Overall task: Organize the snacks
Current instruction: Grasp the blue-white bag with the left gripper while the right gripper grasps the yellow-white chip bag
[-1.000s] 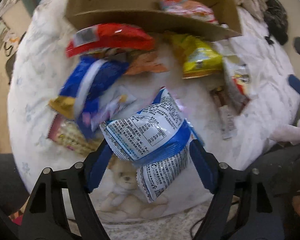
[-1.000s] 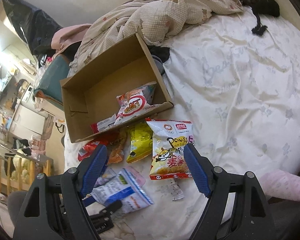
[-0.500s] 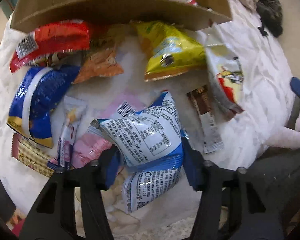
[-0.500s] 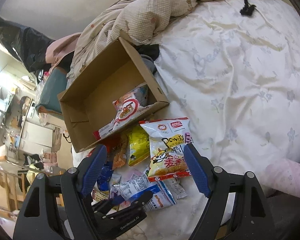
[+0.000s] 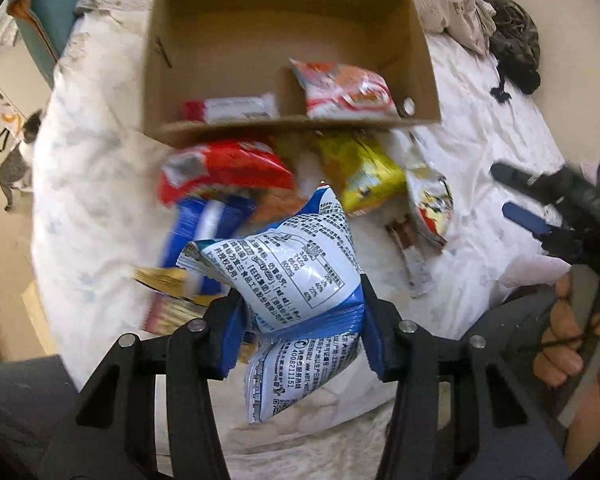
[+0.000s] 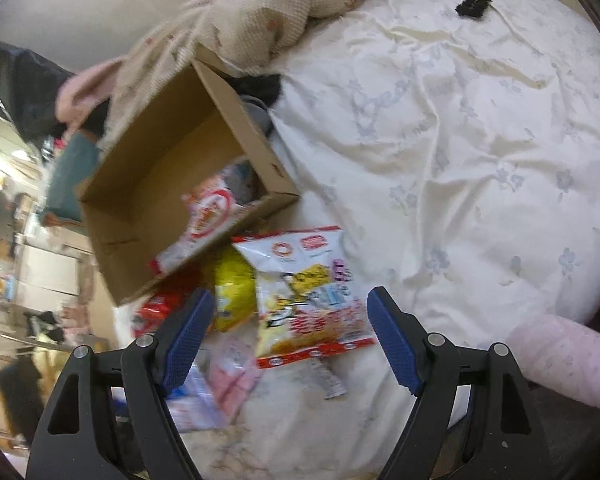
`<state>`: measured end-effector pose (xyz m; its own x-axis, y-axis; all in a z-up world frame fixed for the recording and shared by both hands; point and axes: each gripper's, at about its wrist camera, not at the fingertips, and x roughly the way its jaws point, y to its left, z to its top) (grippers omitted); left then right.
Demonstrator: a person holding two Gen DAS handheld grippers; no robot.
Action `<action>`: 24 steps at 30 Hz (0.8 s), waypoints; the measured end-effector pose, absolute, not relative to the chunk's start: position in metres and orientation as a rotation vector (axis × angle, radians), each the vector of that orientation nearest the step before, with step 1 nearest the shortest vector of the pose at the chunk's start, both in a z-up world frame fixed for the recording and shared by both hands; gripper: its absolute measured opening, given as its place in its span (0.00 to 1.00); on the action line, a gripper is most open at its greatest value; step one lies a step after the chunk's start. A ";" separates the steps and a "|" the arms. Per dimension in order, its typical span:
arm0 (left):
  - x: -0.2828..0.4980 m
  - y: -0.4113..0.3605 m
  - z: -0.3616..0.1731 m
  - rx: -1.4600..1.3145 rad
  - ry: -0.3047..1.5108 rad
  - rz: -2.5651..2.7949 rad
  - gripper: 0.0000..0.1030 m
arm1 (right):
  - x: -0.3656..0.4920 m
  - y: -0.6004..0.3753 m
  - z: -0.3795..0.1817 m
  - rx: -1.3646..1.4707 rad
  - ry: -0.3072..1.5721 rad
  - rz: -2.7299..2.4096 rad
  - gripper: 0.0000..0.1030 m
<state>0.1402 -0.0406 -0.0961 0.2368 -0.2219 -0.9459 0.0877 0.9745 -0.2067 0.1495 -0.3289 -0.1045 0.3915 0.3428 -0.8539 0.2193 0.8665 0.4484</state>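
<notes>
My left gripper (image 5: 300,332) is shut on a blue-and-white snack bag (image 5: 296,272) and holds it above the bed, in front of the open cardboard box (image 5: 228,40). The box holds a red-and-white packet (image 5: 342,90) and a small bar (image 5: 232,108). Loose snacks lie before the box: a red bag (image 5: 224,170), a yellow bag (image 5: 360,172), a blue bag (image 5: 204,224). My right gripper (image 6: 290,340) is open and empty, above a white-and-yellow chips bag (image 6: 308,296). It also shows at the right edge of the left wrist view (image 5: 528,200).
The snacks lie on a white bed sheet (image 6: 460,140). A rumpled beige blanket (image 6: 280,12) is behind the box (image 6: 172,168). A small brown stick packet (image 5: 410,256) lies by the chips bag. A cat (image 5: 16,164) stands on the floor at the left.
My left gripper has closed on the blue-and-white bag and lifted it off the bed, toward the box. My right gripper has moved lower and closer to the chips bag, still open.
</notes>
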 end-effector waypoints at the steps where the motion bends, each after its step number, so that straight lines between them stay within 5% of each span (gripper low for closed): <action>1: 0.139 -0.032 -0.093 -0.112 1.308 -0.211 0.44 | 0.152 -0.326 -0.109 0.527 1.204 0.077 0.79; 11: 0.145 -0.010 -0.102 -0.162 1.290 -0.205 0.45 | 0.176 -0.261 -0.155 0.127 1.404 0.121 0.79; 19: 0.147 -0.008 -0.099 -0.208 1.274 -0.217 0.45 | 0.187 -0.254 -0.168 -0.008 1.392 0.052 0.77; 21: 0.147 -0.008 -0.098 -0.212 1.268 -0.218 0.45 | 0.187 -0.259 -0.168 0.025 1.388 0.079 0.63; 24: 0.146 -0.008 -0.097 -0.214 1.262 -0.217 0.45 | 0.185 -0.262 -0.163 0.019 1.368 0.085 0.54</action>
